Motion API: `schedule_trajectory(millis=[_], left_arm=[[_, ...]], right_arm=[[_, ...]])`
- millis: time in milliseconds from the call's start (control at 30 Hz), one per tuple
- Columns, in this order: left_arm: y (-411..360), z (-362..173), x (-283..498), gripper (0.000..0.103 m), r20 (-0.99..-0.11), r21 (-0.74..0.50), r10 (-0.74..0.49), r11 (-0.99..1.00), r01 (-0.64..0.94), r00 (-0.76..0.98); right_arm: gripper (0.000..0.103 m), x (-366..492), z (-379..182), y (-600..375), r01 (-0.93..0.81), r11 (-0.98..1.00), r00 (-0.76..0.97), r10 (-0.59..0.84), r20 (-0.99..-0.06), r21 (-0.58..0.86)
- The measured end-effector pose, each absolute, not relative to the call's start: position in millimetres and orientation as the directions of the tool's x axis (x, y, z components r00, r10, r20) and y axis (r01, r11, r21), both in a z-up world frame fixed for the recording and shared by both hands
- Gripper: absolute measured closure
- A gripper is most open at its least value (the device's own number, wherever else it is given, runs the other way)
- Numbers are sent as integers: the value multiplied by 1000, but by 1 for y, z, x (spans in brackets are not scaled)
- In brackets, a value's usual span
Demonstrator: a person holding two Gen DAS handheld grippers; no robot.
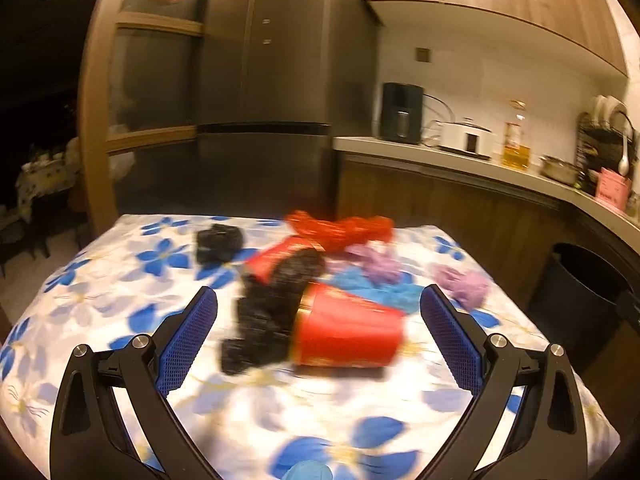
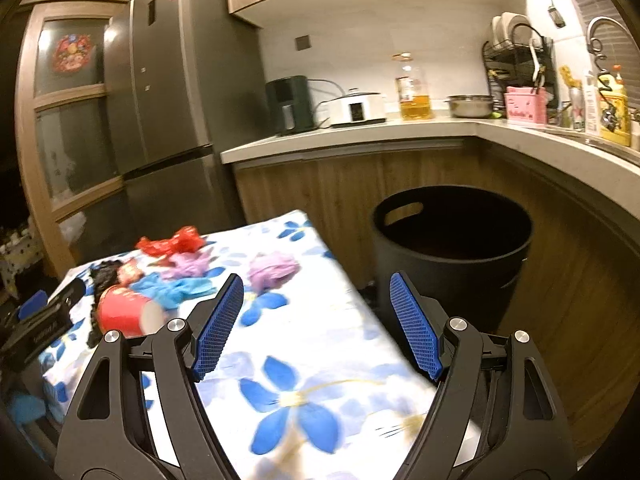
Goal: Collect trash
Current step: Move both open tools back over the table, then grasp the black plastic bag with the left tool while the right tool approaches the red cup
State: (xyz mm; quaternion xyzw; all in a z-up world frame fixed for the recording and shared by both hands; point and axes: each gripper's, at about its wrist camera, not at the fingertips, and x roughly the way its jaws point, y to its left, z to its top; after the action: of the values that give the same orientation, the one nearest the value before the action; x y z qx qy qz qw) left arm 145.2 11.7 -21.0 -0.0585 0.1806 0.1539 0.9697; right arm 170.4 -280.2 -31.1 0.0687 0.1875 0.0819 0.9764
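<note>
My left gripper point(image 1: 319, 320) gapes wide over the floral tablecloth point(image 1: 256, 408), a tipped red cup point(image 1: 348, 334) lying between its jaws untouched; my right gripper point(image 2: 317, 322) hangs open, empty, across the table's right edge; the black bin point(image 2: 452, 252) stands just beyond.

Black fingers point(image 1: 188, 344) with blue meshed pads, silver screws.

The left wrist camera sits low over the table point(image 1: 120, 264), close to the trash, facing the fridge point(image 1: 264, 80). The right wrist camera hangs near the table's corner, facing the bin point(image 2: 452, 240) and counter point(image 2: 360, 136). Both views share table, fridge and counter.
</note>
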Motion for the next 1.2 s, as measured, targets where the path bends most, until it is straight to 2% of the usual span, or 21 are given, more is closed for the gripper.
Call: schedule_trajectory(millis=[267,500,633,800,833,900,1000,1200], left_arm=[[68,-30,149,6,-409,-52,331,922,-384,850],[77,-32,181,6,-449,-104,238,943,-315,861],[77,-37,203,14,-491,-93,205,954,-285,847],[75,-49,218,54,-554,-80,156,968,-238,818],[76,-52,219,58,-567,-85,145,969,-232,811],[77,-55,219,90,-579,-97,127,970,-223,806],[79,-54,215,100,-570,-109,128,967,-229,812],[89,-41,188,101,-522,-160,159,947,-279,838]], right_arm=[[28,164,-38,-228,-225,964,888,262,-377,142],[28,169,-42,-196,-274,953,870,302,-390,126],[28,173,-45,-187,-277,954,866,301,-399,118],[28,179,-47,-182,-279,953,861,303,-409,120],[28,180,-47,-180,-283,952,859,307,-410,120],[28,181,-47,-178,-288,950,857,311,-411,118],[28,183,-49,-172,-303,946,849,325,-418,120],[28,183,-52,-161,-327,937,836,346,-426,120]])
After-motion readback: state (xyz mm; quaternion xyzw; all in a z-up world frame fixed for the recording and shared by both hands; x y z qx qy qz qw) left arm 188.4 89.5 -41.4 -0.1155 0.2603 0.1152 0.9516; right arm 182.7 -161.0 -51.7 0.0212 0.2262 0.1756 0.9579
